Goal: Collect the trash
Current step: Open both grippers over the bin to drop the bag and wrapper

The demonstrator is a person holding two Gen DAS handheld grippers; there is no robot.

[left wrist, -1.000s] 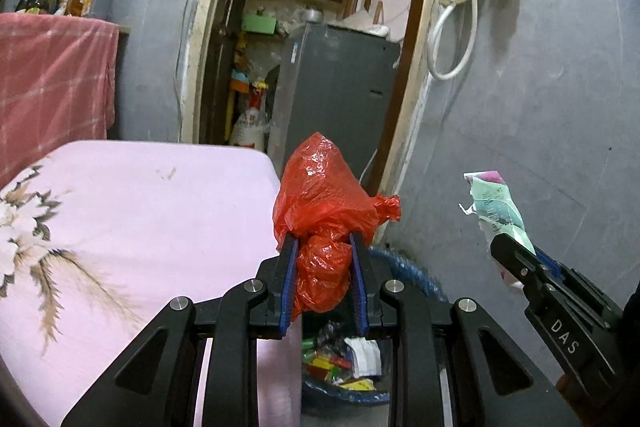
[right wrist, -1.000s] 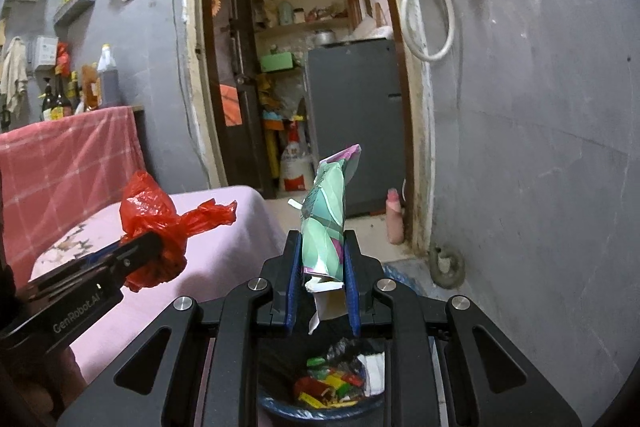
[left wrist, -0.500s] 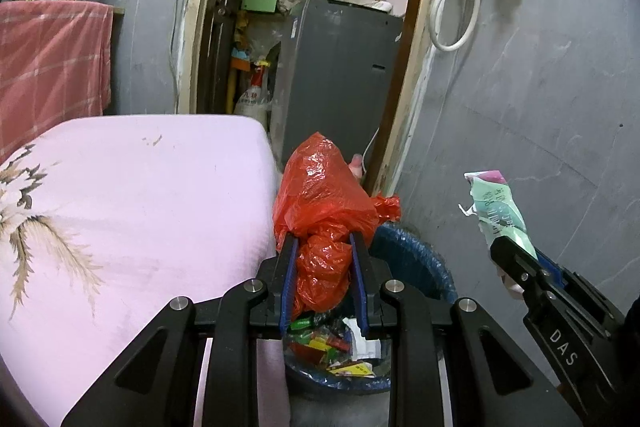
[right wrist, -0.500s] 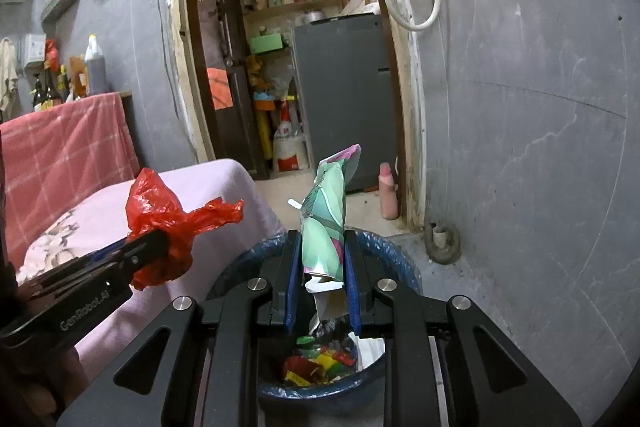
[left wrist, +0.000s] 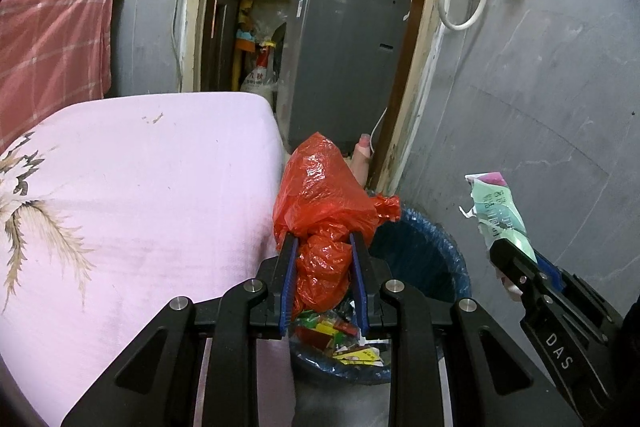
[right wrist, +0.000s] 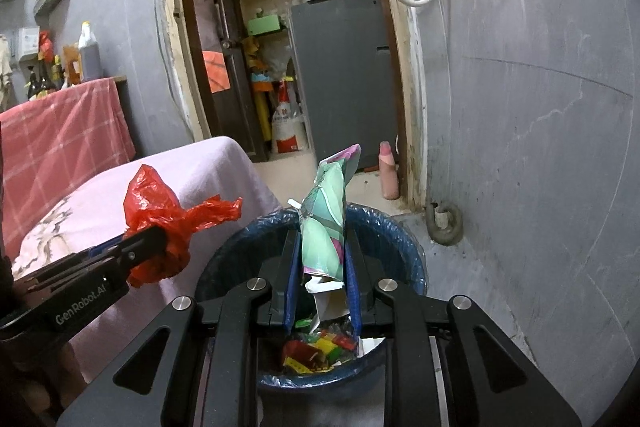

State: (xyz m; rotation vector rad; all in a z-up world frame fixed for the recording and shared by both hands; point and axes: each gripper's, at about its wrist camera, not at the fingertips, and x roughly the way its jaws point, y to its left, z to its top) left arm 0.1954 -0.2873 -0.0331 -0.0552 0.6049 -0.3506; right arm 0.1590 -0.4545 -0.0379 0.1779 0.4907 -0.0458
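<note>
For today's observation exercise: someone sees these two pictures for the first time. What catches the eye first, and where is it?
The crumpled red plastic bag stands out, clamped in the left gripper beside the pink bed. Next is the green wrapper, pinched upright in the right gripper. Below both sits the blue-lined bin, with colourful scraps in it.

My left gripper (left wrist: 323, 247) pinches a crumpled red plastic bag (left wrist: 326, 205) over the blue-lined trash bin (left wrist: 424, 259), which holds colourful wrappers. The pink bed (left wrist: 132, 195) lies to the left. On the right, my right gripper (left wrist: 506, 255) clamps a green-and-pink packet (left wrist: 498, 209) near the grey wall (left wrist: 552, 75).
</note>
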